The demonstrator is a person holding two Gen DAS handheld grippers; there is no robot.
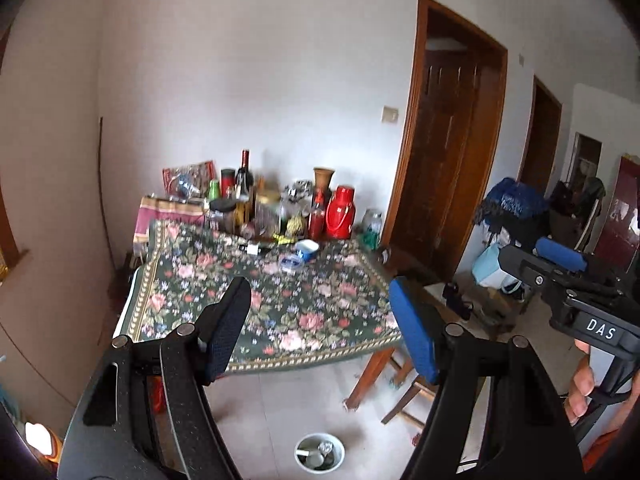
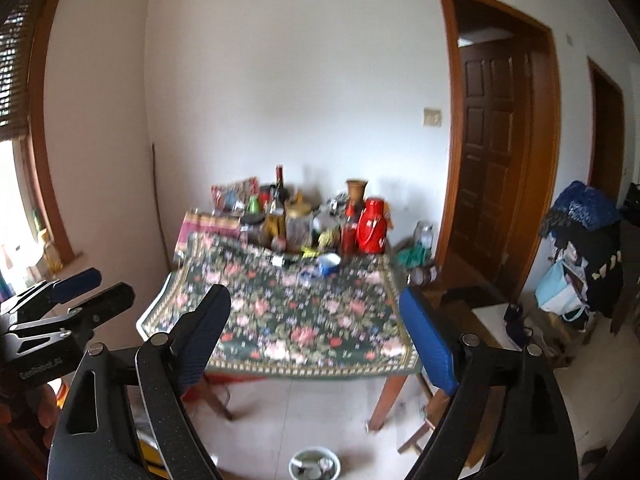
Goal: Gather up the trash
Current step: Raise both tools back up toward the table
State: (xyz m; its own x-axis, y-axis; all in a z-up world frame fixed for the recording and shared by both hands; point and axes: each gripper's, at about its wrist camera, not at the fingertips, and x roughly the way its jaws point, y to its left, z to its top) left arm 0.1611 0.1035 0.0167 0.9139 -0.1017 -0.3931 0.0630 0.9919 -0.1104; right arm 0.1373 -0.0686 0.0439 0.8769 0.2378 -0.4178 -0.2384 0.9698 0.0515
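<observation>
A small white trash bin (image 1: 319, 452) stands on the tiled floor in front of the table, with several bits of trash inside; it also shows in the right wrist view (image 2: 314, 465). On the floral tablecloth (image 1: 280, 300) lie a clear plastic container (image 1: 292, 263), a white and blue bowl (image 1: 307, 249) and a small dark item (image 1: 256, 249). My left gripper (image 1: 320, 300) is open and empty, held well above the floor before the table. My right gripper (image 2: 316, 312) is open and empty too. Each gripper shows at the edge of the other's view.
Bottles, jars and a red thermos (image 1: 340, 212) crowd the table's far edge by the wall. A wooden stool (image 1: 412, 392) stands at the table's right corner. An open wooden door (image 1: 448, 140) is on the right, with bags and clothes (image 1: 516, 216) beyond.
</observation>
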